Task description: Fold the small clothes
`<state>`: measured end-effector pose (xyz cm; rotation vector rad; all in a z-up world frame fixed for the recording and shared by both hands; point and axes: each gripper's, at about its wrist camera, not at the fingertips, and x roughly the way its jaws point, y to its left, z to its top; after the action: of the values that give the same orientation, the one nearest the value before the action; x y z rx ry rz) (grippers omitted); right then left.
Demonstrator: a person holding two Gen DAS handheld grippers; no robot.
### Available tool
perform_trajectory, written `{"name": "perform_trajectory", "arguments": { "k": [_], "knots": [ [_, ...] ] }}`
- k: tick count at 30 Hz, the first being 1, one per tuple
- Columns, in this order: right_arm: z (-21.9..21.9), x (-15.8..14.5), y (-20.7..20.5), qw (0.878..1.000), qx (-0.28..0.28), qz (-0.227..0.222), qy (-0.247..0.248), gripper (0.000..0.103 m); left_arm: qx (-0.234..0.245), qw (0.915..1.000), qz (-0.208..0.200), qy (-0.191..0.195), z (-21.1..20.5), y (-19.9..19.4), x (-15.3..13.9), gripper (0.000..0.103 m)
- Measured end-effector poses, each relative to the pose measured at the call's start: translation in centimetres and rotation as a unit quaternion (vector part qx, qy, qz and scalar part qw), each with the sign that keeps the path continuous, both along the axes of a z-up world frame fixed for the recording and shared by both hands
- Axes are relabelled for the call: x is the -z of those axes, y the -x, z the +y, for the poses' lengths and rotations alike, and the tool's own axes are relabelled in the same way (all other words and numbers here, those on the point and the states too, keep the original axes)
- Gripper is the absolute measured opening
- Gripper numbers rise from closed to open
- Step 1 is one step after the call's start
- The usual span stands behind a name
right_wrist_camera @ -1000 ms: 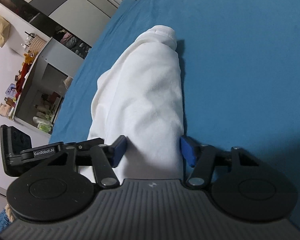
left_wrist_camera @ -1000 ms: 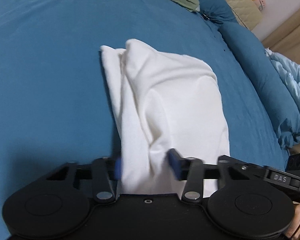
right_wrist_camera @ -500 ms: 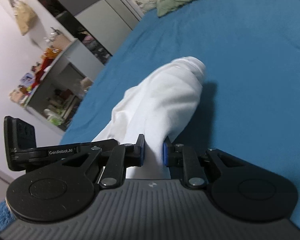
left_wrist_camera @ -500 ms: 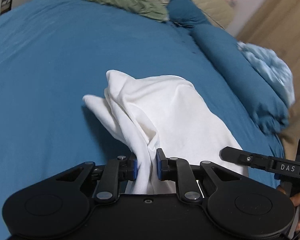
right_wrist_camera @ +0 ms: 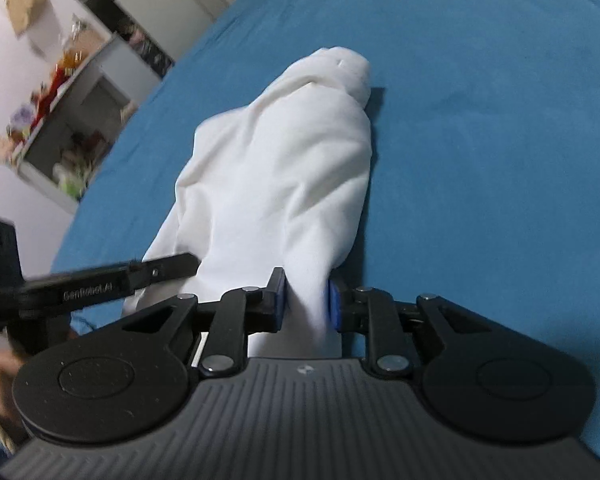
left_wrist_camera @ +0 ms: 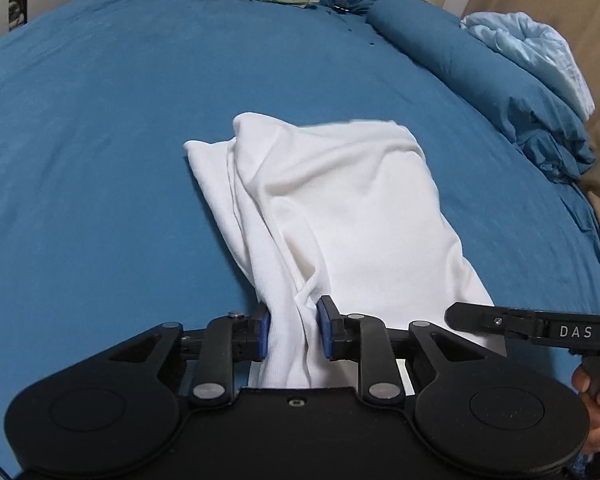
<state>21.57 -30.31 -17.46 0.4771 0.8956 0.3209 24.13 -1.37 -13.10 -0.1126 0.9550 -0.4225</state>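
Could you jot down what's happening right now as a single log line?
stage: mid-fold | left gripper: jaws opening, white garment between | right gripper: jaws opening, same garment between | surface: blue bed cover

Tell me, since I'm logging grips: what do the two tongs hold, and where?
Both hold the white garment by its near edge: left tongs on one bunched corner, right tongs on the other; both are easing open.

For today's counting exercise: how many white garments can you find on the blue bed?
1: the white garment lies mid-bed on the blue bedsheet, its near edge between both grippers' fingers. Others could be hidden outside the views.
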Motion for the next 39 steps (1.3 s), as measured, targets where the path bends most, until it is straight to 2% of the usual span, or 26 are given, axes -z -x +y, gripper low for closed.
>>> {"name": "perform_trajectory", "arguments": {
  "k": [2, 3, 4, 5, 6, 7, 9, 12, 14, 16, 20, 24, 30, 33, 35, 36, 39],
  "knots": [
    [-0.2, 0.1, -0.1, 1.0, 0.009, 0.005, -0.01, 0.039, -0.004, 1.0, 0.006, 0.002, -0.1, -0.6, -0.5, 0.028],
    [0.0, -0.2, -0.1, 1.0, 0.007, 0.004, -0.004, 0.042, -0.006, 1.0, 0.002, -0.002, -0.3, -0.2, -0.9, 0.028],
    [0.3, -0.7, -0.3, 1.0, 0.002, 0.0, 0.005, 0.044, -0.007, 0.9999, -0.009, -0.008, -0.1, -0.2, -1.3, 0.033],
    [0.3, -1.4, -0.2, 1.0, -0.001, -0.004, 0.017, 0.05, -0.007, 0.9996, -0.022, -0.016, 0.0, 0.0, -1.7, 0.043],
    [0.4, -1.8, -0.2, 1.0, -0.002, -0.012, 0.025, 0.065, -0.009, 0.9991, -0.033, -0.025, 0.0, -0.1, -1.9, 0.048],
    [0.3, -2.0, -0.1, 0.999, 0.002, -0.027, 0.029, 0.076, -0.012, 0.9987, -0.039, -0.031, 0.1, -0.4, -2.0, 0.054],
    [0.4, -2.5, -0.9, 0.998, 0.02, -0.044, 0.036, 0.077, -0.021, 0.9986, -0.036, -0.031, -0.2, -1.8, -1.8, 0.054],
    [0.3, -1.7, -3.0, 0.997, 0.047, -0.038, 0.042, 0.077, -0.036, 0.9981, -0.021, -0.045, -0.6, -3.9, -0.4, 0.054],
    [0.2, -0.6, -4.2, 0.997, 0.051, -0.024, 0.049, 0.077, -0.036, 0.9983, -0.002, -0.047, -0.5, -4.8, 0.8, 0.055],
    [0.3, 0.4, -4.7, 0.997, 0.05, -0.012, 0.054, 0.077, -0.036, 0.9984, 0.001, -0.043, -0.4, -5.0, 1.4, 0.056],
    [0.6, 0.0, -4.6, 0.997, 0.052, -0.019, 0.061, 0.077, -0.044, 0.9982, 0.006, -0.041, -0.1, -4.7, 0.4, 0.054],
    [0.6, -2.8, -2.9, 0.995, 0.049, -0.051, 0.068, 0.077, -0.053, 0.9978, -0.025, -0.032, 0.5, -2.6, -3.3, 0.053],
    [2.0, -10.7, 2.9, 0.988, 0.027, -0.111, 0.108, 0.08, -0.068, 0.9937, -0.085, -0.026, 1.2, 3.6, -11.5, 0.055],
    [2.8, -14.7, 6.9, 0.981, 0.033, -0.135, 0.139, 0.087, -0.072, 0.9901, -0.119, -0.019, 1.5, 7.6, -15.6, 0.073],
    [2.8, -17.1, 9.6, 0.978, 0.037, -0.148, 0.143, 0.098, -0.076, 0.9867, -0.143, -0.02, 1.5, 10.3, -17.9, 0.095],
    [2.7, -18.2, 10.8, 0.977, 0.042, -0.153, 0.142, 0.103, -0.078, 0.9845, -0.156, -0.018, 1.5, 11.6, -18.8, 0.097],
    [2.4, -21.0, 14.6, 0.976, 0.056, -0.162, 0.138, 0.103, -0.081, 0.9806, -0.177, -0.024, 1.5, 15.6, -20.9, 0.103]
  ]
}}
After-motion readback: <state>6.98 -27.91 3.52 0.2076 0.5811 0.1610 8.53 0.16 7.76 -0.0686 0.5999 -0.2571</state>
